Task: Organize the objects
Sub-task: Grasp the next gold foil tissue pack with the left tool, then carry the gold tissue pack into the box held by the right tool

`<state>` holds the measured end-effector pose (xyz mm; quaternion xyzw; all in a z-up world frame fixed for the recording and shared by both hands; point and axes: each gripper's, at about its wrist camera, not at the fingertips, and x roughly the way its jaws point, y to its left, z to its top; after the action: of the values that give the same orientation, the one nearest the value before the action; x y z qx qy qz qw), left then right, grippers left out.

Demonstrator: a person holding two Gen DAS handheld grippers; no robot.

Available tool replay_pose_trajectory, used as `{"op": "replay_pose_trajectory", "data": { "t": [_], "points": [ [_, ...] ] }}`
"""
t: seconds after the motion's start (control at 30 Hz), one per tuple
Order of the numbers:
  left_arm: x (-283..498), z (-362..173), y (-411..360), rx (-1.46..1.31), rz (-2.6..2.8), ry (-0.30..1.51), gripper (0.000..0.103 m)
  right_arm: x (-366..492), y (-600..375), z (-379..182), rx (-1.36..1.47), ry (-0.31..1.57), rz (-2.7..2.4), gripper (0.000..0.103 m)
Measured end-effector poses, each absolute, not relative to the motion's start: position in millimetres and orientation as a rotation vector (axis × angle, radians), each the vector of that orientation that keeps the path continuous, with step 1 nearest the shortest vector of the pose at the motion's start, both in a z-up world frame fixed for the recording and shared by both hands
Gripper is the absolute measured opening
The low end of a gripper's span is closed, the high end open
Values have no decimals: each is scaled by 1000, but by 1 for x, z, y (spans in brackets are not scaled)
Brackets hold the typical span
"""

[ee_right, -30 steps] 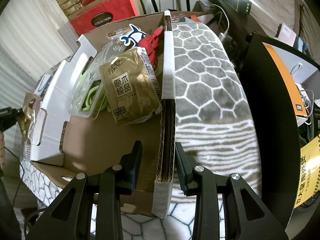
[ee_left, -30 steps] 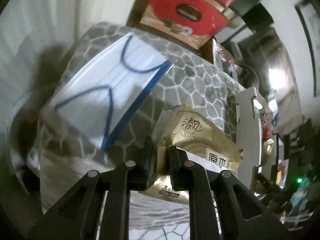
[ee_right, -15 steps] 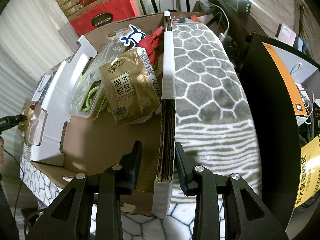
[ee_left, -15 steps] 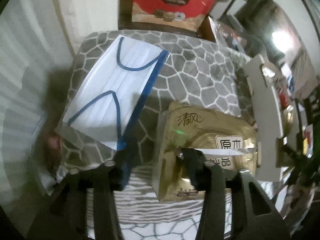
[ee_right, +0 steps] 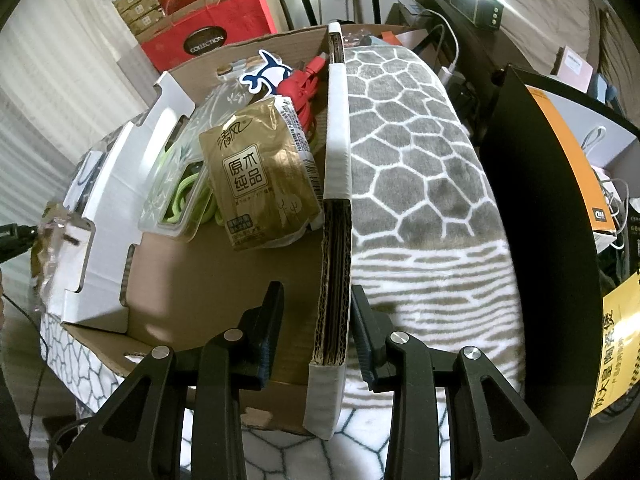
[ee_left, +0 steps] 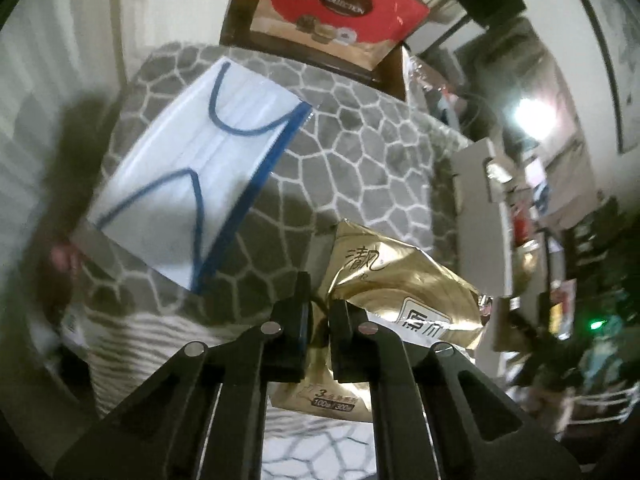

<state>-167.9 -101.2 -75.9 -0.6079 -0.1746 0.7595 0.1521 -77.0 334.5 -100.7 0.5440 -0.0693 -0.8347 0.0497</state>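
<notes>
While the left gripper (ee_left: pixel 318 322) closes its jaws on a corner of a gold tissue pack (ee_left: pixel 400 300), pinching the wrapper, the right gripper (ee_right: pixel 316 320) has its jaws clamped on the cardboard box wall (ee_right: pixel 336 184). Another tissue pack (ee_right: pixel 256 176), a green cord (ee_right: pixel 188 196) and a red cable (ee_right: pixel 304 88) already lie in the box, so sorting looks partly done; the held pack and the mask (ee_left: pixel 192 164) on the blanket (ee_left: pixel 360 168) remain outside it. What lies deeper in the box is hidden, and the left view's edges are blurred.
</notes>
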Motion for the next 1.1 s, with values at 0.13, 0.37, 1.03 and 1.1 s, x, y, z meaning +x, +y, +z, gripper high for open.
{"op": "replay_pose_trajectory", "data": {
  "t": [0.13,0.37,1.03,1.1],
  "points": [
    [-164,-65,-101,-1703,2140,-602,7,-77,334,-101,1657,-211,-2543,35],
    [-157,-45,-95,-1637,2177,-647,7,-70,333,-69,1564,-179,-2643,57],
    [-147,-31,-28,-1577,2216,-680,7,-71,230,-4,1311,-259,-2394,60],
    [-146,-29,-20,-1573,2207,-692,7,-71,228,-6,1317,-260,-2389,60]
  ]
}}
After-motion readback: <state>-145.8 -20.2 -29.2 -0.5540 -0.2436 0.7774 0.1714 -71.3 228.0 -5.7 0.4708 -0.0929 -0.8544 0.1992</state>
